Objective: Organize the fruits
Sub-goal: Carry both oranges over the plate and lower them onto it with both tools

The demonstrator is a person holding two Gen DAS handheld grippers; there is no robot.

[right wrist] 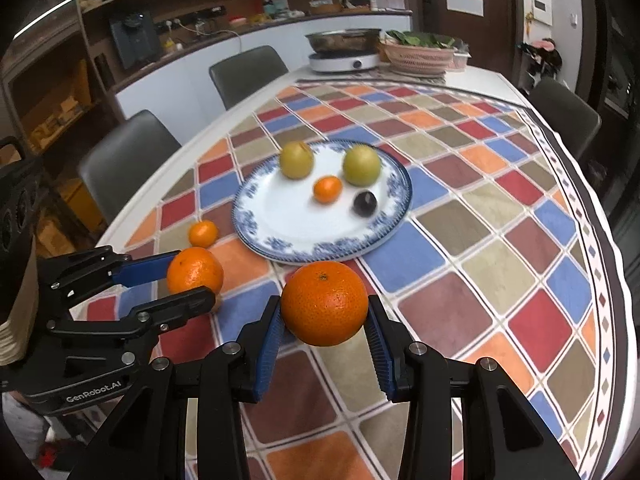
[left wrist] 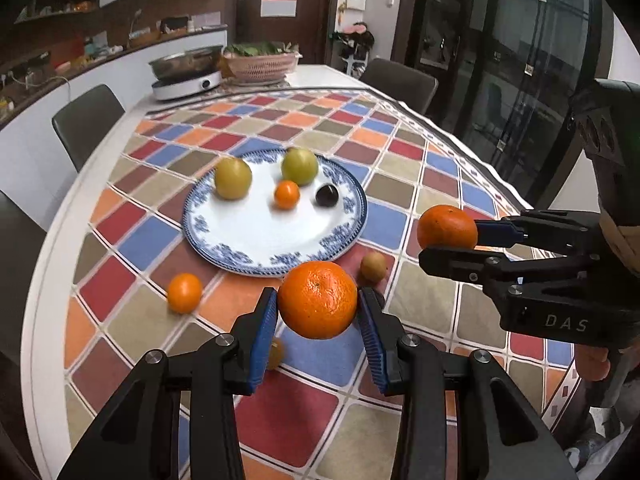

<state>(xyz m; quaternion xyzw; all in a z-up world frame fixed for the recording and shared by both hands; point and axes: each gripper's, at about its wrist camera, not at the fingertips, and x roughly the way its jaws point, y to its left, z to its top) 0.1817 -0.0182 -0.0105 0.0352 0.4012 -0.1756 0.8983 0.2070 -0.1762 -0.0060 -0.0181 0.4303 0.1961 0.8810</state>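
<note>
The plate [left wrist: 224, 236] lies on the tablecloth [left wrist: 420, 304] near the middle of the table; on it, two large round fruits [left wrist: 233, 179] [left wrist: 299, 166] sit at the far side, a small orange [left wrist: 287, 195] just before them, and a dark fruit [left wrist: 327, 195] to its right; off the plate, a small mandarin [left wrist: 184, 293] lies on the cloth at the near left, and a small oval fruit [left wrist: 373, 267] just beside the near rim; at the far end of the table stand a cooker with a pan [left wrist: 186, 76] and, to its right, a basket [left wrist: 261, 65]; chairs [left wrist: 86, 122] stand along the left side.

The left gripper [left wrist: 318, 300] holds an orange [left wrist: 317, 300] above the cloth, nearer than the plate; the right gripper [right wrist: 324, 304] holds another orange [right wrist: 324, 303], to the right of the first.
</note>
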